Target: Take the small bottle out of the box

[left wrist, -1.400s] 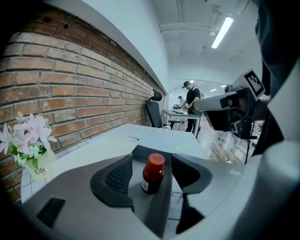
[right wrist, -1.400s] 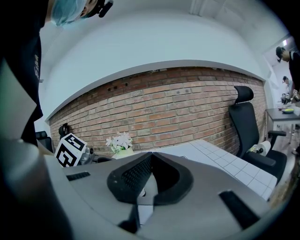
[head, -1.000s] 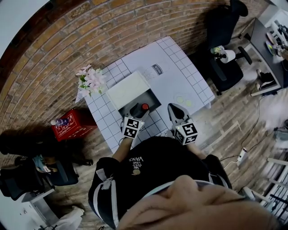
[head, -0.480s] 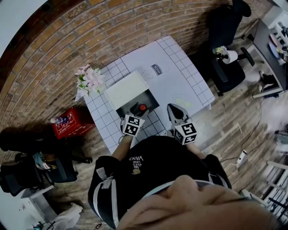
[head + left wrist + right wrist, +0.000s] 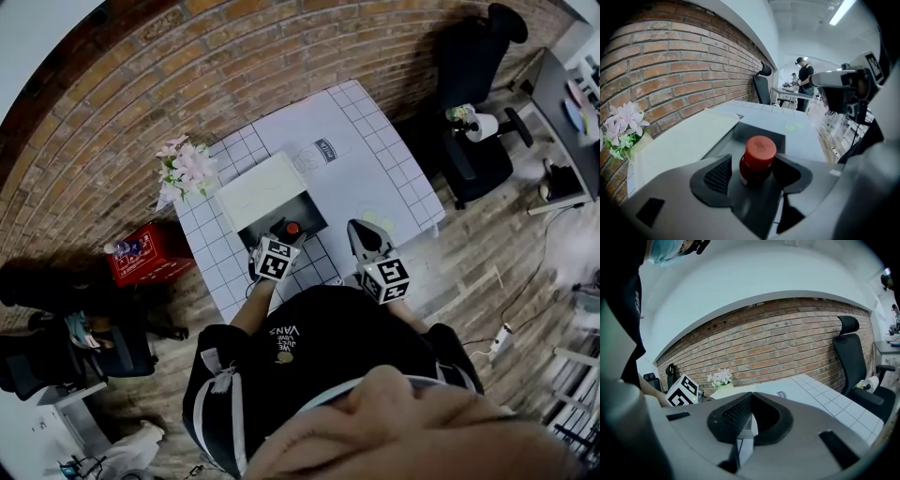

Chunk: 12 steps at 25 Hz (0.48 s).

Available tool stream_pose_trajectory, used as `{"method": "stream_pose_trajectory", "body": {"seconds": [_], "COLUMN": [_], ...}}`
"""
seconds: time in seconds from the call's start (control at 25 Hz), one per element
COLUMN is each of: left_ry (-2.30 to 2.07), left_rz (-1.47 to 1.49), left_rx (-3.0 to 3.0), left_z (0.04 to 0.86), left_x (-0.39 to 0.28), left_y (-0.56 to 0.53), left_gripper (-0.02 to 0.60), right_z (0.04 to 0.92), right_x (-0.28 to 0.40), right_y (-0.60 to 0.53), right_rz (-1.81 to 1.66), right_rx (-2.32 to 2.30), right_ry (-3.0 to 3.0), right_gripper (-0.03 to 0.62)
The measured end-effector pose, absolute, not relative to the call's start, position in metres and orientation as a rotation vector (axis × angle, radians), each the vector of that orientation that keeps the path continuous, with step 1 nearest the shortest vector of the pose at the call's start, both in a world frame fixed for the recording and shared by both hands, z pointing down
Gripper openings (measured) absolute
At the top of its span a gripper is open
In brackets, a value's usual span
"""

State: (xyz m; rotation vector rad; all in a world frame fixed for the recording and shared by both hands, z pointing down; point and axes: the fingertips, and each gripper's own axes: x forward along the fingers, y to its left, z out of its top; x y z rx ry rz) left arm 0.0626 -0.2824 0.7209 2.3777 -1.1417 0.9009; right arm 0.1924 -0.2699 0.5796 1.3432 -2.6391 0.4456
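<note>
A small dark bottle with a red cap (image 5: pixel 759 157) stands between the pads of my left gripper (image 5: pixel 753 174), which is shut on it. It hangs over the dark inside of the open box (image 5: pixel 757 130), whose white lid (image 5: pixel 679 143) lies back to the left. From the head view the bottle (image 5: pixel 292 228) shows at the box's (image 5: pixel 309 208) near edge, with the left gripper (image 5: pixel 280 236) behind it. My right gripper (image 5: pixel 362 231) is off to the right above the table, and its jaws (image 5: pixel 751 399) are shut with nothing between them.
The white gridded table (image 5: pixel 394 169) carries a printed label (image 5: pixel 325 147) and pale green spots (image 5: pixel 375 216). Pink flowers (image 5: pixel 187 167) stand at its left corner. A red crate (image 5: pixel 145 258) sits on the floor at left, a black office chair (image 5: pixel 473 103) at right.
The left gripper stays shut on the bottle at the box. The head view has drifted a little; the right gripper has barely moved.
</note>
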Motion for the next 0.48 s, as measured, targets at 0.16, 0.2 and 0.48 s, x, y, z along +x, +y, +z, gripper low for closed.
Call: {"method": "stream_pose_trajectory", "body": {"seconds": [0.16,0.2,0.48], "left_ry": [-1.147,-1.148,-1.161], "left_rz": [0.911,0.911,0.899], "left_rx": [2.335,2.326,2.283], "left_z": [0.726,0.726,0.721], "left_x": [0.064,0.064,0.066], "left_y": [-0.285,-0.285,-0.285], "left_gripper": [0.262,0.262,0.244], "right_z": [0.583,0.583,0.583], "right_x": [0.197,0.198,0.208], "right_y": [-0.269,-0.269,-0.272], "right_rz": [0.434,0.433,0.450], "right_rx": [1.313,1.314,1.319], "right_ry": [-2.652,-2.652,-2.642], "right_gripper": [-0.005,-0.005,-0.005]}}
